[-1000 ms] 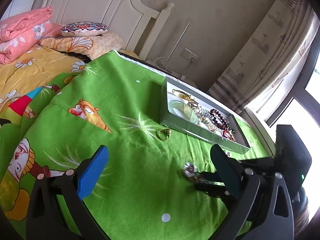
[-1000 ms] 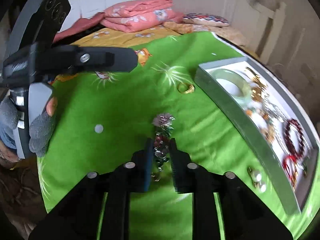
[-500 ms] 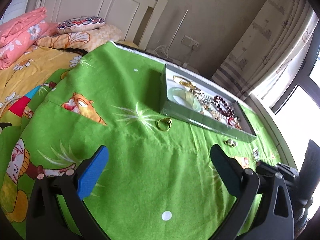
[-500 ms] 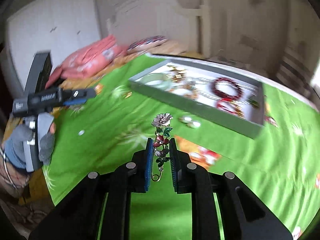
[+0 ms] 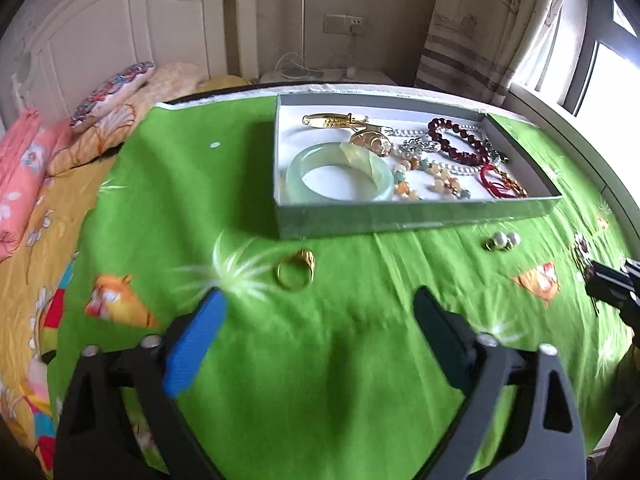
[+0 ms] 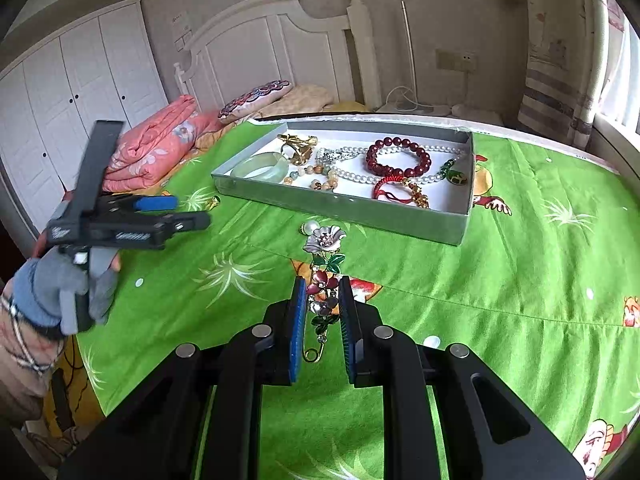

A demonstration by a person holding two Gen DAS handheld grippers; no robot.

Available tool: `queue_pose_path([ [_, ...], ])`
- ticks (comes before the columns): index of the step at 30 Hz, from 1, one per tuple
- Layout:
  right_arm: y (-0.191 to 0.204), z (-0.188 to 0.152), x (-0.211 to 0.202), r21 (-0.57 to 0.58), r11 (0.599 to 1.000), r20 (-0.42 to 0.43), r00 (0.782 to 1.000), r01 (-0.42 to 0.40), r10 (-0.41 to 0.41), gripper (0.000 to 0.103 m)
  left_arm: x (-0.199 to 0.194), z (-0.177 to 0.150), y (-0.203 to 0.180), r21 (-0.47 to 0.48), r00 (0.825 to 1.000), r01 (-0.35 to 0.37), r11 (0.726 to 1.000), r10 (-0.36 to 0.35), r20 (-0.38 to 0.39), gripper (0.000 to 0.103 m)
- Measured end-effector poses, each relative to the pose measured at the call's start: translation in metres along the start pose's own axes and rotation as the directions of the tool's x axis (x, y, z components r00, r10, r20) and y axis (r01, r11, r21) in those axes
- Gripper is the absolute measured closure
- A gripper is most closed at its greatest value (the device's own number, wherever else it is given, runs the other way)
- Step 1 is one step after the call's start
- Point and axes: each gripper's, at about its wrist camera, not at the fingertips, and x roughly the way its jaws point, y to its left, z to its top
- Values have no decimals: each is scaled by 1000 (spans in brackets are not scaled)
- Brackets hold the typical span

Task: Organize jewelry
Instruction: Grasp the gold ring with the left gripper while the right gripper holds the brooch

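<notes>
A grey tray on the green cloth holds a jade bangle, a red bead bracelet, pearls and gold pieces. A gold ring lies on the cloth in front of the tray, just beyond the tips of my left gripper. Its jaws are wide and closing, with nothing between them. Pearl earrings lie further right. My right gripper is shut on a flower brooch, held above the cloth short of the tray. In that view the left gripper hovers near the ring.
The green cloth covers a raised surface on a bed, and its far edge runs behind the tray. Pink folded quilts and pillows lie to the left. A white headboard, a wardrobe, a curtain and a window surround it.
My left gripper has swung to face the tray and come closer to the gold ring, its jaws a little narrower. The right gripper lifted the brooch off the cloth and turned toward the tray.
</notes>
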Motion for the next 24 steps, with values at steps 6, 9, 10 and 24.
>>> queue_pose_path([
  [6,0,0,1,2,1000,-6,1000,-7,7,86,12,10,2,30,999,46,998,-45,-20,39],
  [9,0,1,0,4,1000,-5,1000,-8,8,86,15,11,-3,62,999,32,998,-31,-24,42],
  [10,0,1,0,4,1000,-5,1000,-8,8,86,16,11,-5,68,999,30,997,-28,-23,45],
  [24,-1,1,0,3,1000,-7,1000,-5,5,86,11,6,-6,83,1000,26,996,-26,-3,85],
])
